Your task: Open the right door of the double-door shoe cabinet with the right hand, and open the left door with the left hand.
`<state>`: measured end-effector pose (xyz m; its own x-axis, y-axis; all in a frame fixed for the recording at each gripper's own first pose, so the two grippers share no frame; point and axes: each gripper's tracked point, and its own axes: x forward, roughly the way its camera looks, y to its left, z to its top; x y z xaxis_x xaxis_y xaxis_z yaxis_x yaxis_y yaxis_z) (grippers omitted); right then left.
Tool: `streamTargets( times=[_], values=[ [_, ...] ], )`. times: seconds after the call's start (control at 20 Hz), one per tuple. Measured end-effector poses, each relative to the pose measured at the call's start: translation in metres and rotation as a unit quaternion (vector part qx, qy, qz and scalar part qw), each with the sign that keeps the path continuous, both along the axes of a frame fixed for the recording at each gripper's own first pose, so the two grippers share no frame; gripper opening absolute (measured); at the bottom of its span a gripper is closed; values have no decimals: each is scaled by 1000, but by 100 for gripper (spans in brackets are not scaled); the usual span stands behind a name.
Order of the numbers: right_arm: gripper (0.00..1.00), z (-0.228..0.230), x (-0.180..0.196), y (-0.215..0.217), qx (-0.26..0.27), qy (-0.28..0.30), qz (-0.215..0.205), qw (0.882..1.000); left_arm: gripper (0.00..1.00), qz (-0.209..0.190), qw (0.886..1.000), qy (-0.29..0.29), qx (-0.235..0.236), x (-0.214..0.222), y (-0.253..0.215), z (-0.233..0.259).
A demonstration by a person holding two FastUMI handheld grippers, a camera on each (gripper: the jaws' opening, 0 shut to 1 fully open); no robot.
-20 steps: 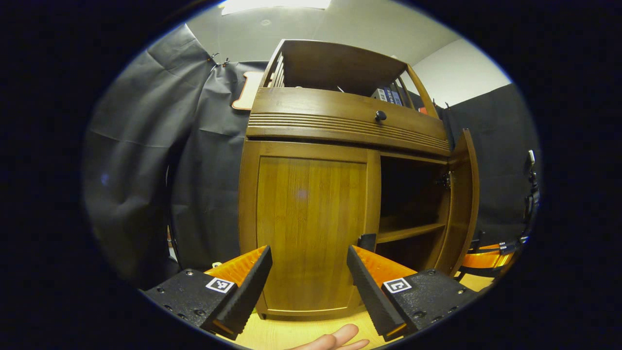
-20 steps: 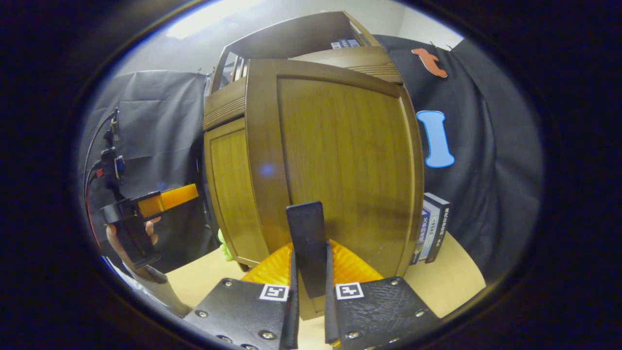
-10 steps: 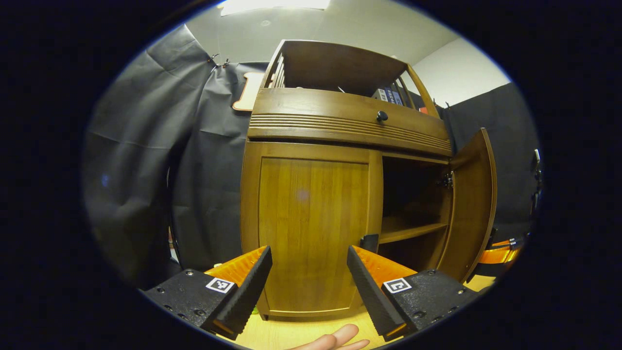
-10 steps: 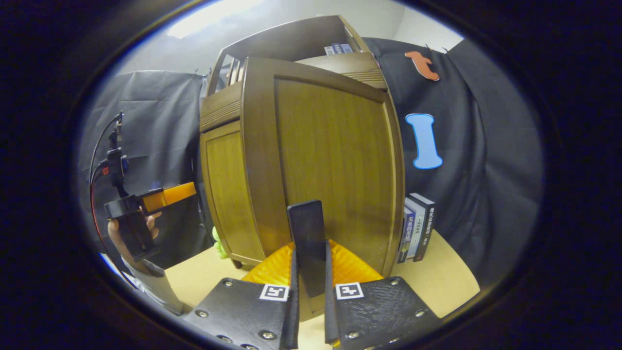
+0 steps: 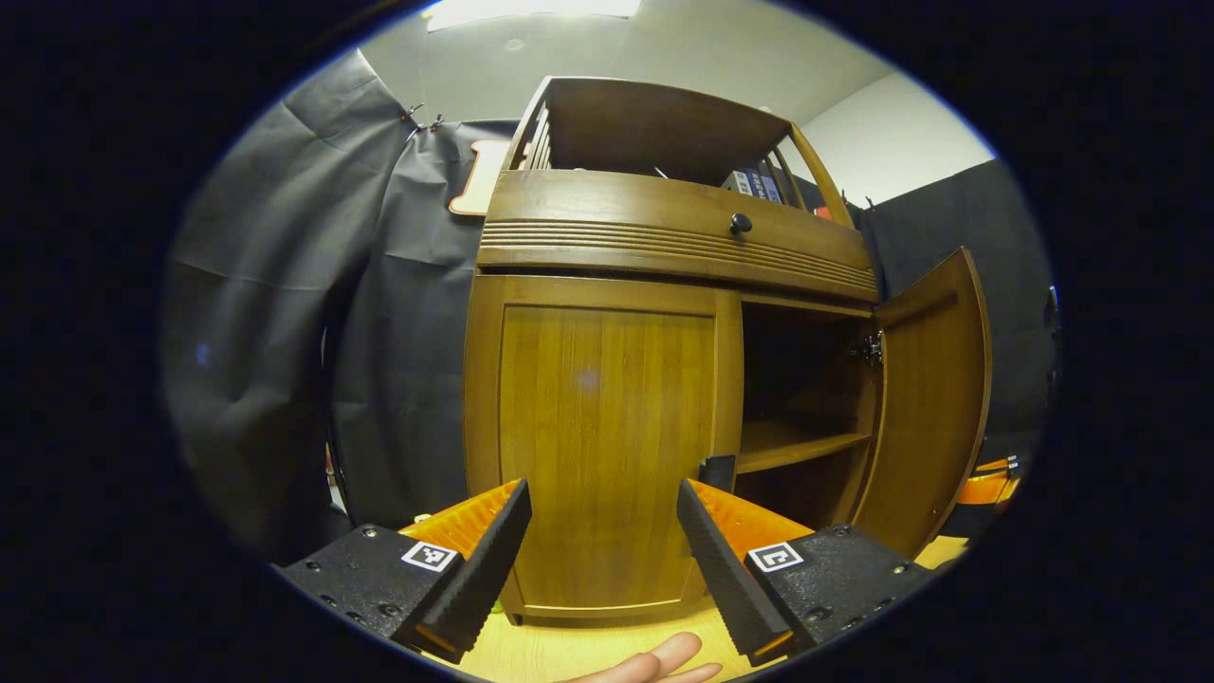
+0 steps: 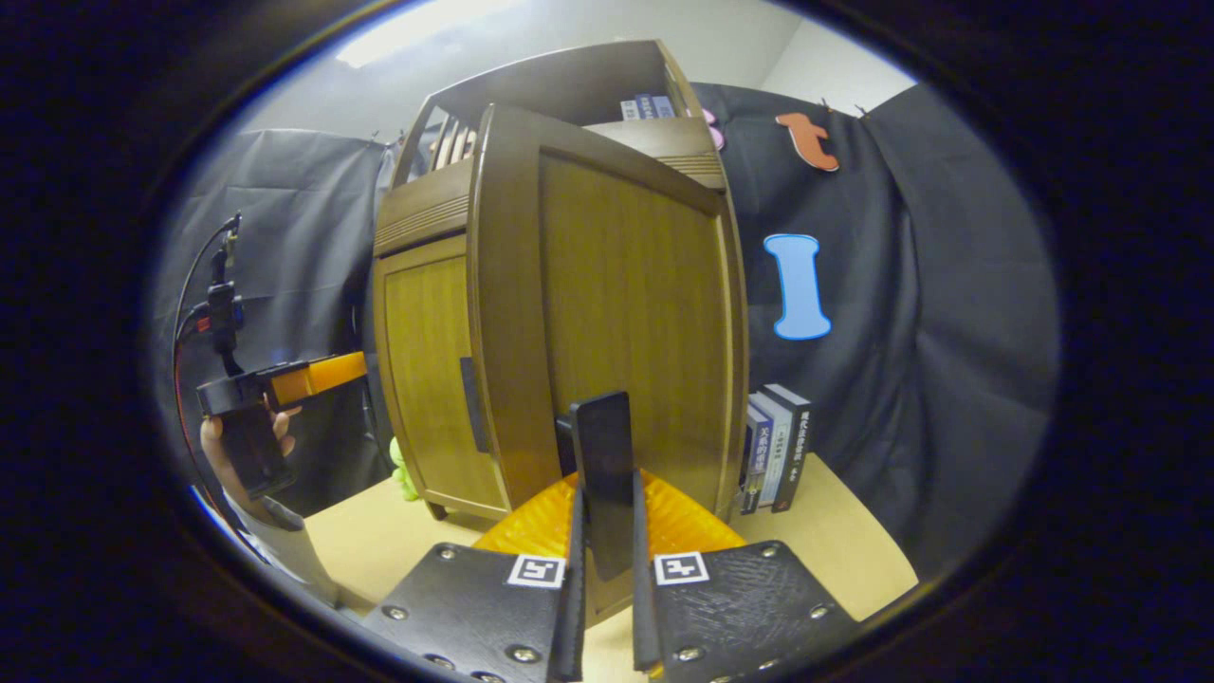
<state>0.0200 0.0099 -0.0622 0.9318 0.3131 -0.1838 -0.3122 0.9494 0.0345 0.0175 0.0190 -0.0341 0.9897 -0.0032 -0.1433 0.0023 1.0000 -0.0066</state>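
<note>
Already the right door [image 5: 931,398] of the shoe cabinet [image 5: 664,242] stood swung well outward in the left gripper view, baring a dark interior with a shelf [image 5: 797,442] across it. In the right gripper view that same door [image 6: 626,313] faced the camera, and the right gripper [image 6: 604,531] had its fingers drawn narrow onto the dark handle [image 6: 603,474] at the door's lower edge, pressing it from both sides.

The left door [image 5: 602,446] sat flush in the cabinet front. The left gripper [image 5: 603,550] hung before it with fingers spread wide and nothing between them; its dark handle [image 5: 718,471] showed just behind the right-hand finger at the door's inner edge, but whether the two touched could not be told. A fingertip [image 5: 654,661] of the person showed low in that view above the table [image 5: 569,650].

From the right gripper view, the left gripper [image 6: 285,384] appeared farther off, held by a hand [image 6: 237,455] just in front of the left door [image 6: 427,370]. Some books [image 6: 778,446] stood upright on the table [image 6: 854,550] beside the cabinet, against the black cloth wall [image 6: 910,313]. A small green thing [image 6: 406,465] lay by the cabinet's foot, too small to identify.
</note>
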Motion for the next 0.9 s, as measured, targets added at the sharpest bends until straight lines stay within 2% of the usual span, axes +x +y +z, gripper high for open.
streamTargets(
  times=[0.2, 0.25, 0.3, 0.4, 0.55, 0.6, 0.65, 0.7, 0.75, 0.8, 0.9],
  values=[
    [20, 3, -5, -22, -19, -12, -22, 1000, 96, -4, 1000, 2, 0, 1, -3, -2],
    [19, 3, -7, -26, -20, -11, -27, 999, 99, -4, 1000, 2, 1, 1, -4, -2],
    [20, 2, -8, -32, -18, -8, -32, 999, 92, -4, 1000, 2, 4, 2, -4, -2],
    [20, 2, -7, -47, -19, -8, -49, 999, 96, -5, 1000, 2, 8, 2, -6, -3],
    [20, 3, -3, -76, -53, -23, -81, 995, 96, -8, 1000, 0, 14, 3, -8, -2],
    [20, 3, -3, -83, -58, -24, -87, 994, 92, -9, 1000, 0, 15, 3, -8, -3],
    [21, 4, 2, -93, -60, -28, -99, 993, 96, -10, 1000, -1, 17, 3, -10, -3],
    [13, 1, 2, -105, -52, -24, -110, 992, 96, -11, 1000, 0, 18, 4, -11, -5],
    [1, 4, 9, -121, -43, -24, -127, 991, 96, -10, 1000, 1, 18, 5, -11, -5],
    [1, 6, 9, -123, -19, -19, -124, 992, 92, -11, 1000, 3, 18, 5, -12, -7],
    [1, 4, 8, -138, -2, -18, -115, 993, 96, -10, 1000, 6, 18, 7, -12, -10]
  ],
)
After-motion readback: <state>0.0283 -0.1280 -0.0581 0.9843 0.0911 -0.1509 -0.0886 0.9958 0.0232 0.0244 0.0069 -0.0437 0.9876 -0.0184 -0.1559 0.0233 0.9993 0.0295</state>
